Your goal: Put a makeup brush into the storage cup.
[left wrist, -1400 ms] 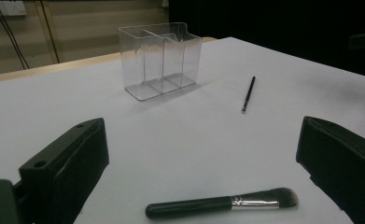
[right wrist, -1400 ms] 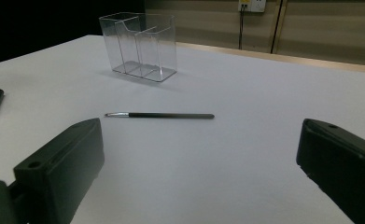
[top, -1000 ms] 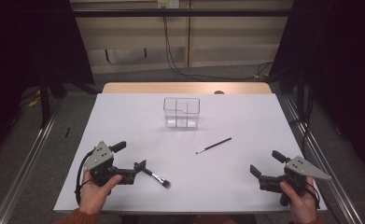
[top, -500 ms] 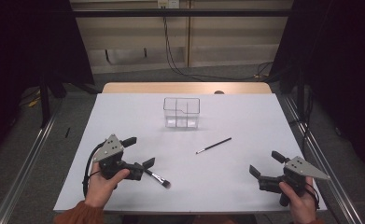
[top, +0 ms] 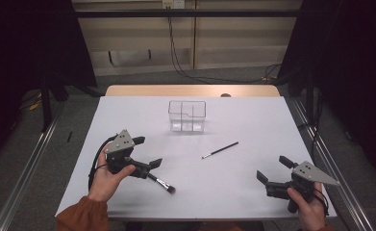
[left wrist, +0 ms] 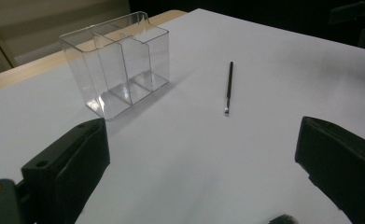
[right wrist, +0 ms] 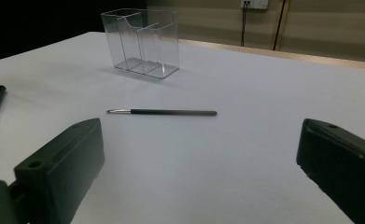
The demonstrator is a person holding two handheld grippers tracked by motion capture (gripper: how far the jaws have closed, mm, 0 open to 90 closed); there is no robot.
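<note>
High view: left hand-held gripper point(top: 144, 153) jaws spread beside thick black bristled brush point(top: 159, 182); right hand-held gripper point(top: 272, 170) agape; matte white surface point(top: 253, 120)

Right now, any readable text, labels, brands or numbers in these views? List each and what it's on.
None readable.
Clear organizer: no label or print on its walls.
Thin brush and thick brush: any marking on the handles is too small to tell.
Left gripper and right gripper: the grey plates show holes, no lettering.
White table cover: blank.
Wall socket: no text visible.
</note>
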